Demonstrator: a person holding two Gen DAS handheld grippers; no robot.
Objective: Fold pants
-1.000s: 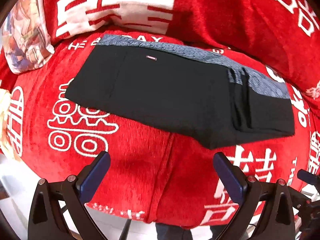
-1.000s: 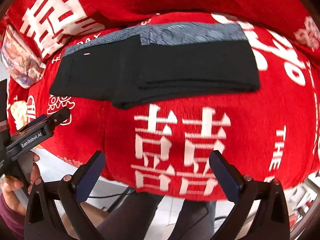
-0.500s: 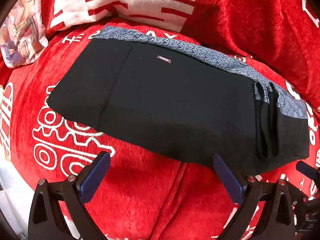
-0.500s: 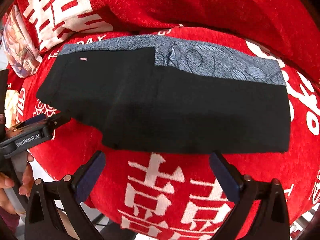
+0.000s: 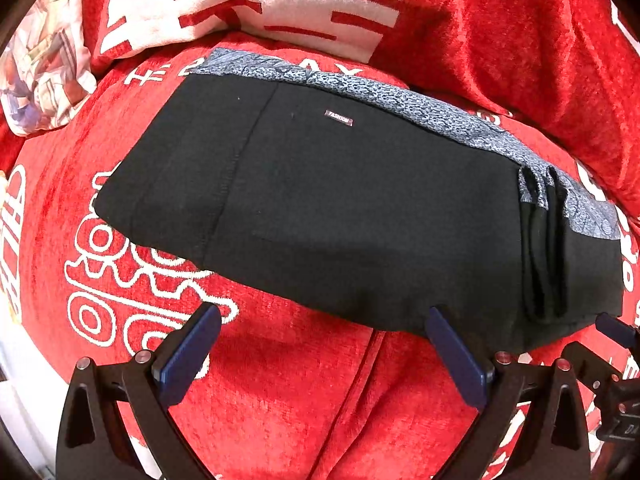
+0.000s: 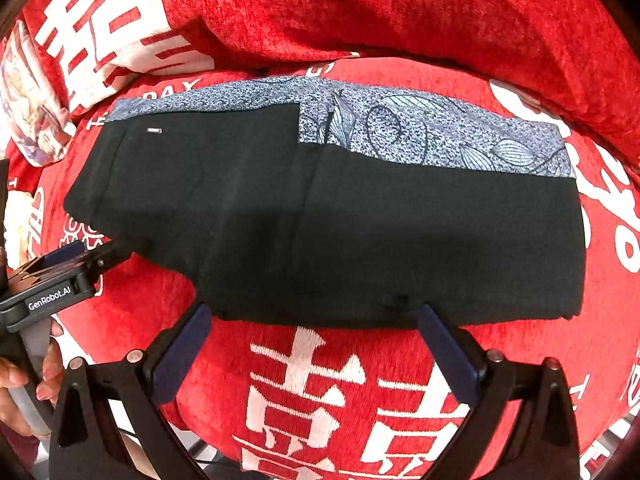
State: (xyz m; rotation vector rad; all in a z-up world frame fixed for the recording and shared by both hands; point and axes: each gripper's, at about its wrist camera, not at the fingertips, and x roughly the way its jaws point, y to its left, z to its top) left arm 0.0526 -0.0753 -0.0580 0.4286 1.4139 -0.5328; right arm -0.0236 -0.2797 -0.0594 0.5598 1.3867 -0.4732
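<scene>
Two open hand-held grippers, left, right, just before folded pants.

The left gripper has black arms with round silver screws and two flat dark blue fingers. The right gripper looks the same. On the left gripper's black side, white letters say GenRobot.AI, and a hand shows a dark red sleeve.

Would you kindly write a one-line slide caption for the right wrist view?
Open right gripper at the near edge of folded black pants on a red blanket, left gripper alongside.
</scene>
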